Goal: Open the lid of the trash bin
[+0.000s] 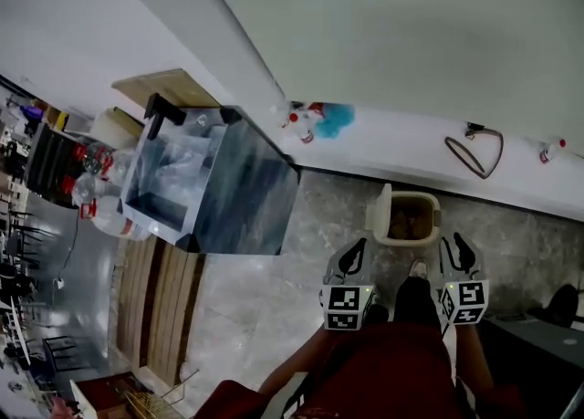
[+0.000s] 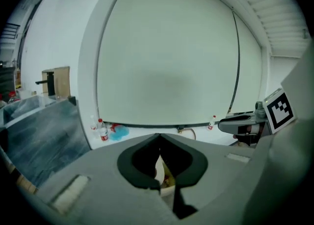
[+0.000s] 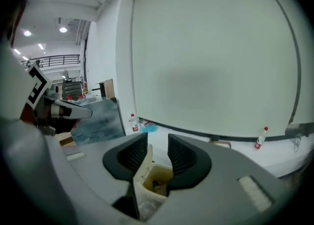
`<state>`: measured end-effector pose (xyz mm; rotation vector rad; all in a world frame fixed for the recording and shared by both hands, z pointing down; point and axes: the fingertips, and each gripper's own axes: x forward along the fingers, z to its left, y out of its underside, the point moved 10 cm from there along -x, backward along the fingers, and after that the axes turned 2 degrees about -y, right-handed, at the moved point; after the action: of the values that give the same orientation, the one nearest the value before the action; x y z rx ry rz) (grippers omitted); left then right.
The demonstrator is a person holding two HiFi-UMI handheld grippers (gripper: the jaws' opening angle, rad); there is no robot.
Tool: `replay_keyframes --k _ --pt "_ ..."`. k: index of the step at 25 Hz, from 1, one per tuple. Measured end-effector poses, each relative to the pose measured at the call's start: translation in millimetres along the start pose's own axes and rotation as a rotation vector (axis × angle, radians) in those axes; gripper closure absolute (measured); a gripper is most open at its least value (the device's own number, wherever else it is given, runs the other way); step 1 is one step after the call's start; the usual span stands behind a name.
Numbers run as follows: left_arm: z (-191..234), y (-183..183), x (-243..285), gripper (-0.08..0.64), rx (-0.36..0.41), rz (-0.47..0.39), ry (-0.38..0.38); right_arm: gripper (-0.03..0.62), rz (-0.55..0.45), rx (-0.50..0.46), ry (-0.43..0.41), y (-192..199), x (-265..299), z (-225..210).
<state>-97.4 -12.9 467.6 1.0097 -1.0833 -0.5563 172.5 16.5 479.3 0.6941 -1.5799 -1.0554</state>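
Left tongs [image 1: 354,253], closed and empty, hang just beside the trash bin [image 1: 434,222]. Right tongs [image 1: 461,251], slightly parted, hold nothing; the bin's lid [image 1: 383,209] stands raised.

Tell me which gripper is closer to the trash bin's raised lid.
Left, it seems. The lid stands up on the trash bin at its left side, right next to the left gripper; the right gripper hovers off the bin's opposite side.
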Motion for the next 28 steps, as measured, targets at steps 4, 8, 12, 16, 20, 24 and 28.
replay_keyframes --k 4,8,12,16,20,24,28 --pt "4.1 -38.8 -19.7 0.555 0.053 -0.177 -0.02 0.46 -0.142 -0.069 0.041 -41.1 -19.4 6.4" --pt "4.7 -72.9 -39.0 0.555 0.109 -0.336 -0.036 0.459 -0.26 -0.111 0.08 -74.0 -39.4 10.9" --pt "-1.8 -106.1 -61.3 0.555 0.145 -0.52 -0.023 0.457 -0.382 -0.201 0.112 -104.9 -61.6 19.7" --pt "-11.6 -114.6 -74.0 0.555 0.324 -0.605 -0.021 0.457 -0.481 -0.273 0.13 -129.3 -79.3 29.6" --pt "-13.9 -113.3 -77.4 0.555 0.3 -0.625 -0.017 0.457 -0.537 -0.265 0.147 -141.8 -87.1 37.0" --pt "-13.9 -114.4 -80.0 0.555 0.256 -0.63 -0.014 0.459 -0.535 -0.281 0.154 -141.4 -88.2 35.1" --pt "-11.1 -116.4 -80.7 0.555 0.24 -0.639 -0.02 0.463 -0.55 -0.276 0.154 -141.1 -85.7 33.7"
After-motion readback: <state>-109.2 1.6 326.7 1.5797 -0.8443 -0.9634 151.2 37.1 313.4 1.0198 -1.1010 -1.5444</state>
